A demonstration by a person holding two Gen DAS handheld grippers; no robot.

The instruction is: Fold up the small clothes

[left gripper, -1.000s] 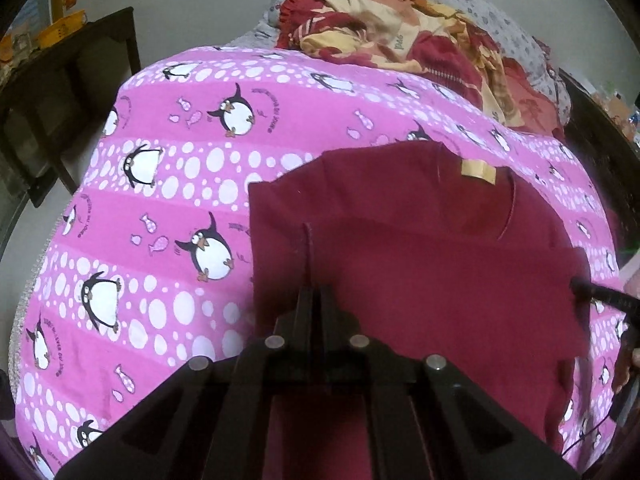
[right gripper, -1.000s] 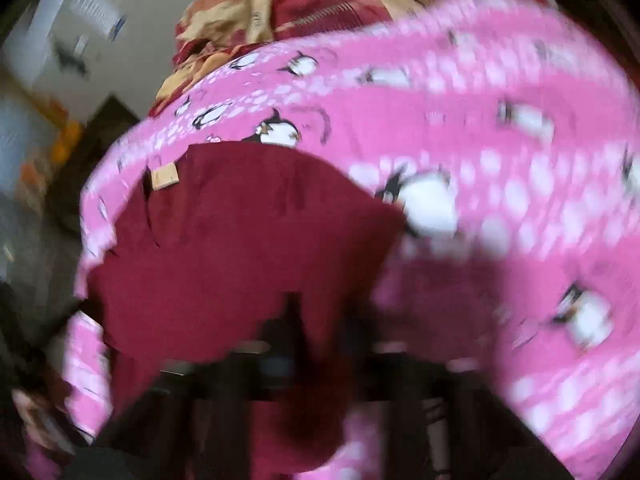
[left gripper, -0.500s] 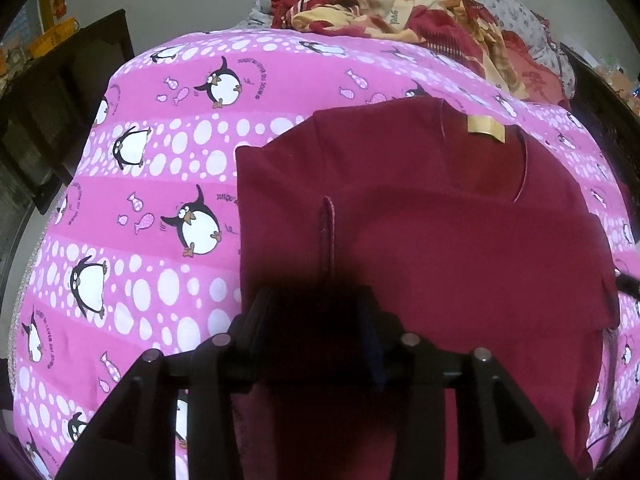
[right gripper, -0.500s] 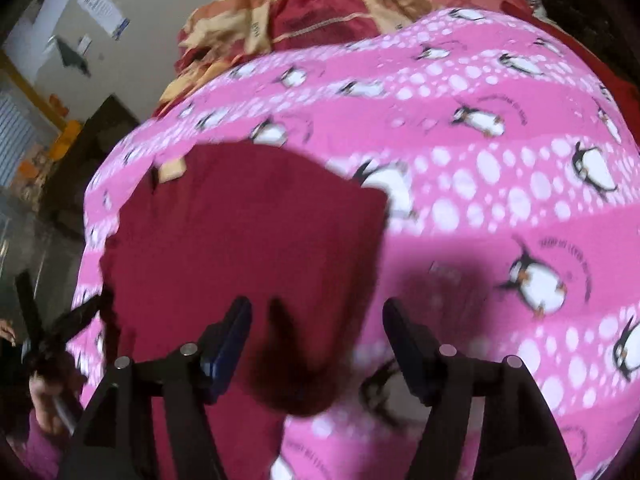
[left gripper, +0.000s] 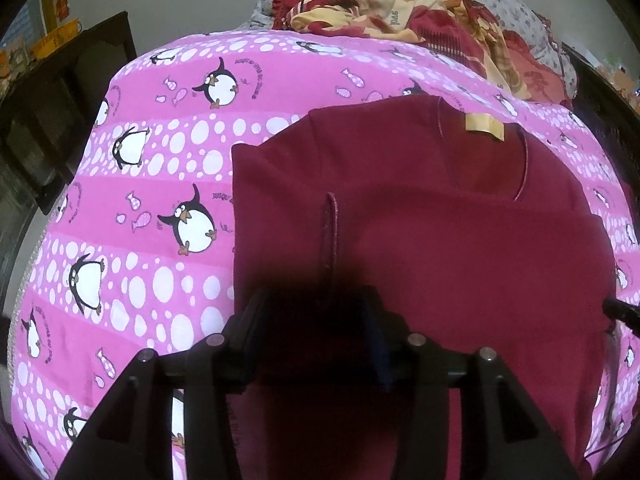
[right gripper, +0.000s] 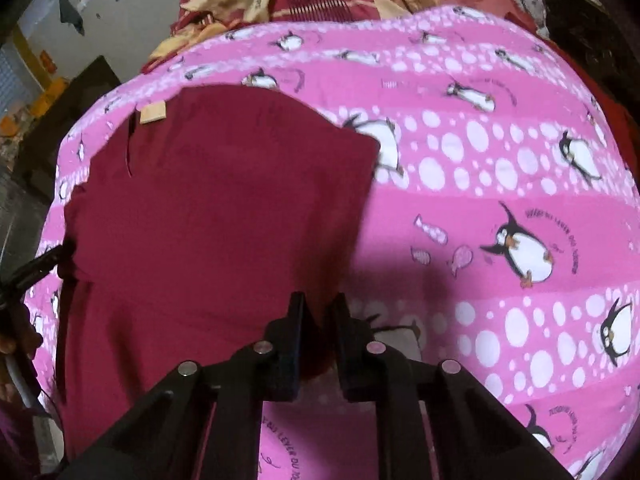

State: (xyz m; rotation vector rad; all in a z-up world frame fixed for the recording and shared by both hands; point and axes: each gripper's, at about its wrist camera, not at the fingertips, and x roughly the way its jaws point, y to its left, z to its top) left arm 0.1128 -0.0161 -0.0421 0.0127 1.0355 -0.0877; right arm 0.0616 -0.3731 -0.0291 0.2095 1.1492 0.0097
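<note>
A small dark red shirt (left gripper: pixel 460 240) with a tan neck label (left gripper: pixel 484 126) lies on the pink penguin bedsheet (left gripper: pixel 160 184), with a sleeve folded in over the body. My left gripper (left gripper: pixel 316 300) is open, its fingers spread over the shirt's near left part, holding nothing. In the right wrist view the shirt (right gripper: pixel 220 208) lies left of centre. My right gripper (right gripper: pixel 318 304) has its fingers close together on the shirt's right edge fabric, near the bottom corner.
A heap of red and yellow blankets (left gripper: pixel 400 8) lies at the far end of the bed. Dark wooden furniture (left gripper: pixel 52 100) stands to the left of the bed. The pink sheet (right gripper: pixel 500 200) stretches to the right of the shirt.
My left gripper opened and let go of the shirt fold, which now lies flat. My right gripper opened, then closed again on the shirt's right edge.
</note>
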